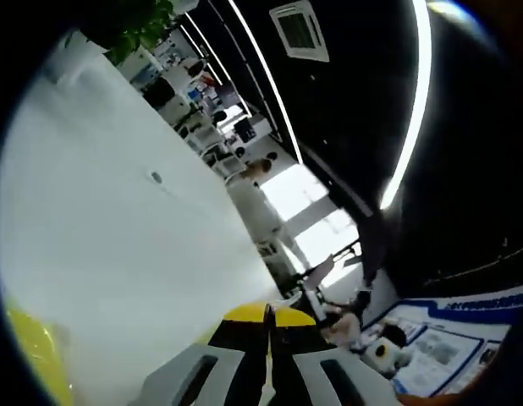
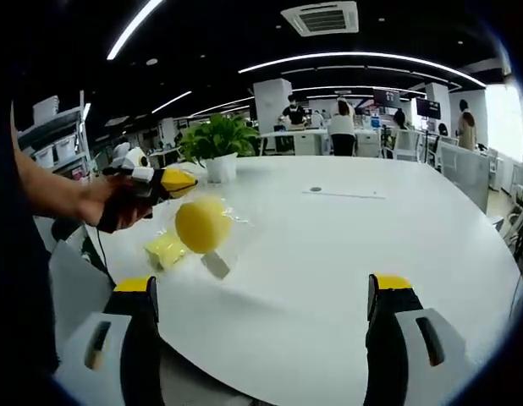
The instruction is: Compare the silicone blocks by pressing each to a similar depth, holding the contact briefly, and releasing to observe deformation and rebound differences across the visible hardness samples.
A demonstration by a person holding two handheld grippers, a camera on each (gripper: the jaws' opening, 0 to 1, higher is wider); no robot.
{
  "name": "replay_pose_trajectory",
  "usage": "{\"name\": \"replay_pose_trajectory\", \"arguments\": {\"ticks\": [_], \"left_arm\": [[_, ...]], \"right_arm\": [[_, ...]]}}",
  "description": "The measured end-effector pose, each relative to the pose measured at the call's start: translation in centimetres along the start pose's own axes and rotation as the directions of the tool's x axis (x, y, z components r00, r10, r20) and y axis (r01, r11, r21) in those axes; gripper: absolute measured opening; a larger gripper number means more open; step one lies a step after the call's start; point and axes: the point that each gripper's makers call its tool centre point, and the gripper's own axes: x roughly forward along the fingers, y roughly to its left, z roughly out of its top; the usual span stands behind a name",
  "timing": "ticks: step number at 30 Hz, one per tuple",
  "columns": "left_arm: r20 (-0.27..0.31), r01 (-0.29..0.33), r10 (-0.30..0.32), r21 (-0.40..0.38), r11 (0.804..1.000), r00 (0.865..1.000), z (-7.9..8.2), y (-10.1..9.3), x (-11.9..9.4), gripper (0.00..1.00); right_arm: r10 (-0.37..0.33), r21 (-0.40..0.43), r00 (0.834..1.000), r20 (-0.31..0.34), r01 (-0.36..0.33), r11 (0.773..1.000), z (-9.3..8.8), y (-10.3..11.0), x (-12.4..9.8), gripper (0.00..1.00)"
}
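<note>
Yellow silicone blocks [image 2: 189,233] on white counter [image 2: 346,254], left of frame centre; left tongs [image 2: 187,180] nearer (just above them), apparently shut, empty. Right tongs [image 2: 266,326] wide open, empty, blocks ahead-left

White table [image 2: 346,254] open from 12 to 3 o'clock; yellow ball [image 2: 202,224], yellow block [image 2: 165,249] and potted plant [image 2: 217,144] obstruct at 10–11.

Plant [image 2: 217,139] behind ball [image 2: 202,225]

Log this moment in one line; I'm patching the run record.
left gripper: shut, seemingly on clear bag | yellow ball: in bag, lifted off white table | yellow block: on table | right gripper: open, empty
</note>
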Motion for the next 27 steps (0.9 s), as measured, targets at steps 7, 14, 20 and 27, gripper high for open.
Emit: {"name": "replay_pose_trajectory", "arguments": {"ticks": [7,14,20,27], "left_arm": [[0.04,-0.045,0.051,-0.122,0.992,0.998,0.5,3.1,-0.2,0.0],[0.047,-0.148,0.146,0.024,0.989,0.988,0.6,5.6,0.0,0.0],[0.068,-0.247,0.237,0.246,0.937,0.969,0.8,7.6,-0.2,0.0],[0.032,-0.34,0.344,0.259,0.904,0.938,-0.6,10.4,-0.6,0.0]], "right_arm": [[-0.002,0.0,1.0,-0.024,0.002,1.0,-0.7,0.1,0.1,0.96],[0.003,0.011,0.999,-0.044,-0.003,1.0,-1.5,0.3,0.3,0.96],[-0.002,0.016,0.999,-0.038,0.002,1.0,-1.6,0.3,0.2,0.96],[-0.001,0.02,0.999,-0.043,0.002,1.0,-1.9,0.8,0.1,0.96]]}}
